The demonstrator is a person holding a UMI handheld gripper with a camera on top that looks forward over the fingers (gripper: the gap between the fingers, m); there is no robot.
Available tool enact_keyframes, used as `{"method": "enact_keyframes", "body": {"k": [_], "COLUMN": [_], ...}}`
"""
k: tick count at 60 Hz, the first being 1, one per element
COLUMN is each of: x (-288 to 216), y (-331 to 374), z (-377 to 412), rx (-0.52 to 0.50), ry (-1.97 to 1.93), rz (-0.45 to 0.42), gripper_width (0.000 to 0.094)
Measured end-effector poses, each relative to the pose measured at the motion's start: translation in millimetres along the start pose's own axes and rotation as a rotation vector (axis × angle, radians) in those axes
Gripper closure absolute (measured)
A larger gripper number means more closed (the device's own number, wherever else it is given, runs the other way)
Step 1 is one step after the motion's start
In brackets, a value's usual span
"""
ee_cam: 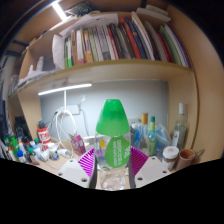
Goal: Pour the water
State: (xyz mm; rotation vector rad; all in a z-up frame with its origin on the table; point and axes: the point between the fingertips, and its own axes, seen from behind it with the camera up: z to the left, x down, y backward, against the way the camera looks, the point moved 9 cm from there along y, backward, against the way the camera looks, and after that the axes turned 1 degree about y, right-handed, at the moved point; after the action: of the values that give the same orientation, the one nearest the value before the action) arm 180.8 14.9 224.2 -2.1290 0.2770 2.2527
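Observation:
A clear plastic bottle (pixel 112 150) with a green label and green top stands upright between my two fingers. My gripper (pixel 113 158) has its magenta pads (pixel 89 159) pressed against both sides of the bottle, so it is shut on it. The bottle's lower part is clear and shows just above the gripper body. No cup or other vessel for water shows near the fingers.
A cluttered desk (pixel 40 150) with several small bottles and jars lies beyond to the left. More bottles (pixel 150 135) and a brown-lidded container (pixel 185 157) stand to the right. A shelf of books (pixel 110 45) runs above, with a strip lamp (pixel 65 89) under it.

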Motion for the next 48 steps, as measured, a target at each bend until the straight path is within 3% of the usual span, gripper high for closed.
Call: {"method": "enact_keyframes", "body": {"k": [17, 22, 36, 44, 48], "x": [96.0, 96.7, 95.4, 93.9, 94.2], "y": [-19.5, -20.5, -22.3, -19.2, -13.2], "z": [8.4, 8.2, 7.7, 7.5, 4.4], "rx": [-0.049, -0.041, -0.038, -0.039, -0.025], "ry": [0.051, 0.074, 0.058, 0.069, 0.068], "rz": [0.104, 0.057, 0.074, 0.127, 0.188], "gripper_width": [0.0466, 0.048, 0.0447, 0.035, 0.0204]}}
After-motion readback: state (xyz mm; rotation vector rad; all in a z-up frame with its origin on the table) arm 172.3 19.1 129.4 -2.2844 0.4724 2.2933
